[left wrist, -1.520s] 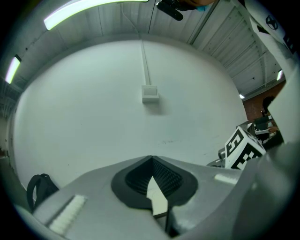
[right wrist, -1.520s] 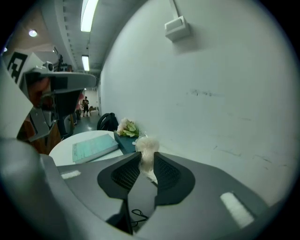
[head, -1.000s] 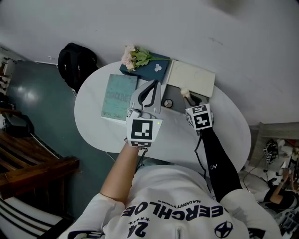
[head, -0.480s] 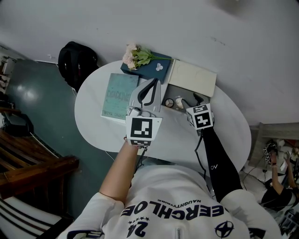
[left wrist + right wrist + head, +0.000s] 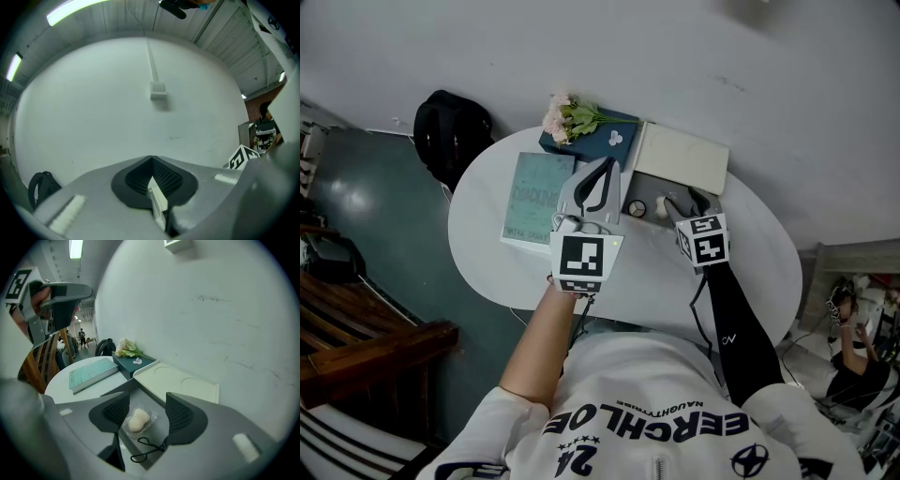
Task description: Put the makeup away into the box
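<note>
The grey box lies open on the round white table, its cream lid laid back against the wall. Inside it lie a beige makeup sponge in clear wrap and a black eyelash curler. My right gripper is open, its jaws standing either side of the sponge without touching it. From the head view the sponge sits beside a small round compact, with the right gripper just over the box. My left gripper is raised above the table, shut, with nothing seen in it.
A teal book lies left of the box. A dark blue box with pink flowers stands at the table's back. A black bag sits on the floor beyond the table's left edge. The white wall is close behind.
The sponge was up at my right gripper's tips a second ago; now it lies in the box and the gripper has drawn back a little. The left gripper has barely moved.
</note>
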